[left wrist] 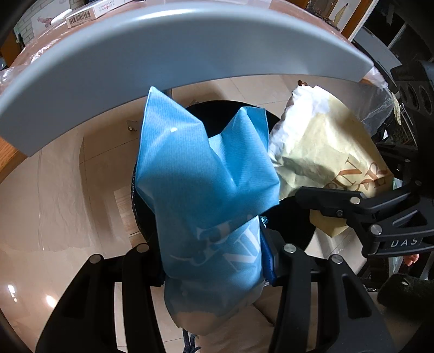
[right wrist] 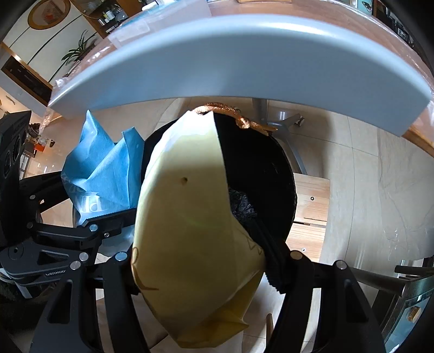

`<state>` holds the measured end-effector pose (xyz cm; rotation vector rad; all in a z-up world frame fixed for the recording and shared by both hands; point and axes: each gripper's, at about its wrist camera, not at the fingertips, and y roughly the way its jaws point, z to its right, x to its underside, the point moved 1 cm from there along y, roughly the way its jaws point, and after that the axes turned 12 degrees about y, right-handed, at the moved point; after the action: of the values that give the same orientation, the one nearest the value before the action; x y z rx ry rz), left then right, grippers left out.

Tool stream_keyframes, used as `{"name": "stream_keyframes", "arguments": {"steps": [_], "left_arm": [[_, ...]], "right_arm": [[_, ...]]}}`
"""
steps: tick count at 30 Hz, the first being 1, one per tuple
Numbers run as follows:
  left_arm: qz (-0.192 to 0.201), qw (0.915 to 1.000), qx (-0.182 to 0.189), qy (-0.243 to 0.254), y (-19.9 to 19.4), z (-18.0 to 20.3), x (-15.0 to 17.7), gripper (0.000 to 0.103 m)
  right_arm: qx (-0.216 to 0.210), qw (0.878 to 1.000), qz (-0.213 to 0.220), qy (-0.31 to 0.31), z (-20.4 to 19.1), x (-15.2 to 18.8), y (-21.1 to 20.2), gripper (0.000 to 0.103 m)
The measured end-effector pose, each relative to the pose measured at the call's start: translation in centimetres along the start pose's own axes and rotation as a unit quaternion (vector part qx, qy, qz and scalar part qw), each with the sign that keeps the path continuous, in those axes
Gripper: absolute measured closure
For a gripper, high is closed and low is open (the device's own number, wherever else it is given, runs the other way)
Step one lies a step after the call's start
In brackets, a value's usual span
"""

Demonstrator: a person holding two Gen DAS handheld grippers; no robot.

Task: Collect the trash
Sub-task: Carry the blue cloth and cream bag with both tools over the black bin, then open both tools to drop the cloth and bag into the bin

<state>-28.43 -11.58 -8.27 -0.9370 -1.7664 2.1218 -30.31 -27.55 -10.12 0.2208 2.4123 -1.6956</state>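
My left gripper (left wrist: 214,260) is shut on a crumpled blue paper bag (left wrist: 200,168) and holds it over the round black trash bin (left wrist: 287,228) on the floor. My right gripper (right wrist: 200,260) is shut on a crumpled pale yellow paper bag (right wrist: 187,206) with an orange cord handle (right wrist: 233,114), also over the bin (right wrist: 260,173), whose black liner shows inside. The yellow bag (left wrist: 325,146) and right gripper (left wrist: 333,206) show at the right of the left wrist view. The blue bag (right wrist: 105,168) and left gripper (right wrist: 103,222) show at the left of the right wrist view.
A grey table edge (left wrist: 168,54) curves above the bin in both views (right wrist: 244,59). A white box with a barcode (left wrist: 84,16) lies on the table. A wooden slatted stand (right wrist: 309,217) sits right of the bin on the glossy tile floor (right wrist: 366,190).
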Motion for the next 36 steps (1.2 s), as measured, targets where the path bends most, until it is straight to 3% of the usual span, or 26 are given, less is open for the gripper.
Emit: {"name": "stream_keyframes", "arguments": {"steps": [15,17,19,25,32,36], "left_arm": [[-0.012,0.9998,-0.008,0.012,1.2,0.5,-1.3,0.051],[-0.011,0.9998,-0.010,0.015,1.0,0.5,-1.4,0.045],[-0.008,0.9997,-0.015,0.019,0.8,0.9,-1.8,0.028],[-0.003,0.9998,-0.018,0.004,0.4,0.4,-1.6,0.025],[0.008,0.9998,-0.014,-0.007,-1.5,-0.4,-0.6,0.025],[0.048,0.9989,-0.002,0.001,-5.4,-0.6,-0.5,0.025]], "right_arm": [[0.006,1.000,-0.004,0.017,0.4,-1.0,0.6,0.036],[0.007,1.000,-0.002,0.022,0.5,-1.0,0.4,0.032],[0.005,0.999,0.003,0.034,0.7,-1.0,0.0,0.021],[0.002,0.999,0.010,0.047,1.3,-0.9,-1.3,0.019],[0.002,0.998,0.034,0.045,1.8,-0.3,-4.9,0.019],[-0.002,0.996,0.085,0.022,1.0,0.0,-9.4,0.015]]}}
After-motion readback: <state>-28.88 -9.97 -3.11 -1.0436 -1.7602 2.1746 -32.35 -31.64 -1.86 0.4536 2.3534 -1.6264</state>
